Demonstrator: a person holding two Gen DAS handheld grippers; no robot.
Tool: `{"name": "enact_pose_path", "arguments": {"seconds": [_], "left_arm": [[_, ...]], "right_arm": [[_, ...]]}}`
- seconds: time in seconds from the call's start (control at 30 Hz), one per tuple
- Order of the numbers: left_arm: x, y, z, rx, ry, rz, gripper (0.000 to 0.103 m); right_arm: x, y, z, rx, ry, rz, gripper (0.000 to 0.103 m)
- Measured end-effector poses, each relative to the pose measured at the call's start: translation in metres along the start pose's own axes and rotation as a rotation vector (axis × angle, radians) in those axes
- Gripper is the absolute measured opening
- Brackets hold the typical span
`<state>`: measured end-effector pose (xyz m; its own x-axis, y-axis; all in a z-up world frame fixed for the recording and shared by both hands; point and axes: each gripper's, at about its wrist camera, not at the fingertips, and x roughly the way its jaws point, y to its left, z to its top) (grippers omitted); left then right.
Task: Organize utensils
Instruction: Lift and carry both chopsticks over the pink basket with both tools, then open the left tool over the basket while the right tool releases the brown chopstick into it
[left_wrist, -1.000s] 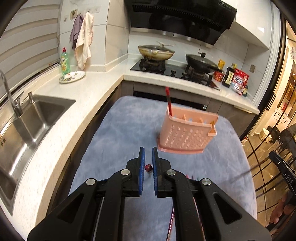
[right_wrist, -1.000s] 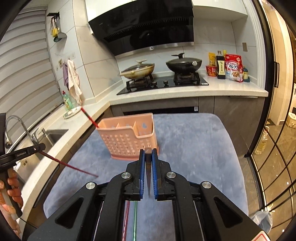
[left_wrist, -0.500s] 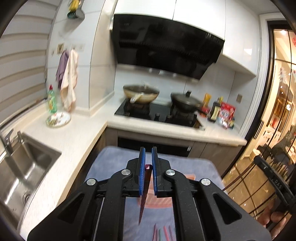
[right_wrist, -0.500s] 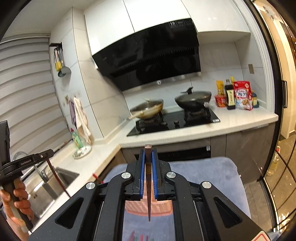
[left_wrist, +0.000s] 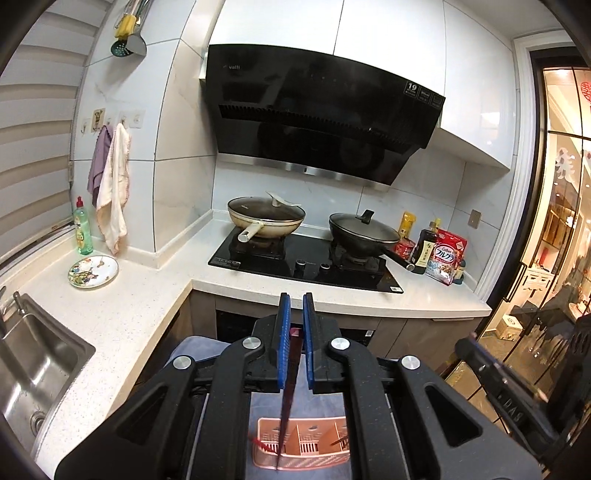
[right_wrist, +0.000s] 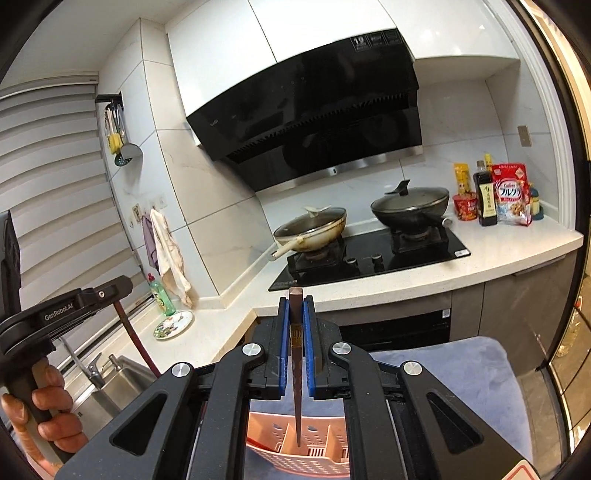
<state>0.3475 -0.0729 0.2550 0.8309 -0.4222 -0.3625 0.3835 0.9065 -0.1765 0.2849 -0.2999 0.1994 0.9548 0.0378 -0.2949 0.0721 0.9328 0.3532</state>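
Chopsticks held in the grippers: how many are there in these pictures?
2: a dark red chopstick hangs from the left gripper, a brown chopstick from the right gripper, both above the pink basket. More may lie hidden inside.

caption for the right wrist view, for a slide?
Right gripper shut on a dark chopstick hanging tip-down above the pink utensil basket, stove behind.

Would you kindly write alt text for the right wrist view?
The right gripper holds a brown chopstick upright, tip down over a pink utensil caddy on a grey mat. Behind it, two lidded woks sit on a black hob.
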Motion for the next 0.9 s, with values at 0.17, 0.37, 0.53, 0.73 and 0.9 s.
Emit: {"name": "enact_pose_path", "arguments": {"seconds": [0.17, 0.37, 0.53, 0.73, 0.9], "left_arm": [[0.018, 0.0, -0.003, -0.001, 0.018, -0.008, 0.006], [0.034, 0.002, -0.015, 0.009, 0.041, -0.005, 0.006], [0.051, 0.009, -0.036, 0.007, 0.092, 0.009, 0.006], [0.069, 0.016, -0.064, 0.016, 0.158, 0.034, 0.007], [0.07, 0.019, -0.079, 0.017, 0.191, 0.051, 0.024]], "right_arm": [[0.025, -0.006, -0.009, 0.031, 0.042, 0.003, 0.007], [0.044, -0.012, -0.027, 0.026, 0.082, -0.016, 0.007], [0.058, -0.022, -0.05, 0.029, 0.133, -0.041, 0.007], [0.07, -0.029, -0.073, 0.017, 0.188, -0.068, 0.007], [0.063, -0.029, -0.077, 0.001, 0.182, -0.095, 0.013]]}}
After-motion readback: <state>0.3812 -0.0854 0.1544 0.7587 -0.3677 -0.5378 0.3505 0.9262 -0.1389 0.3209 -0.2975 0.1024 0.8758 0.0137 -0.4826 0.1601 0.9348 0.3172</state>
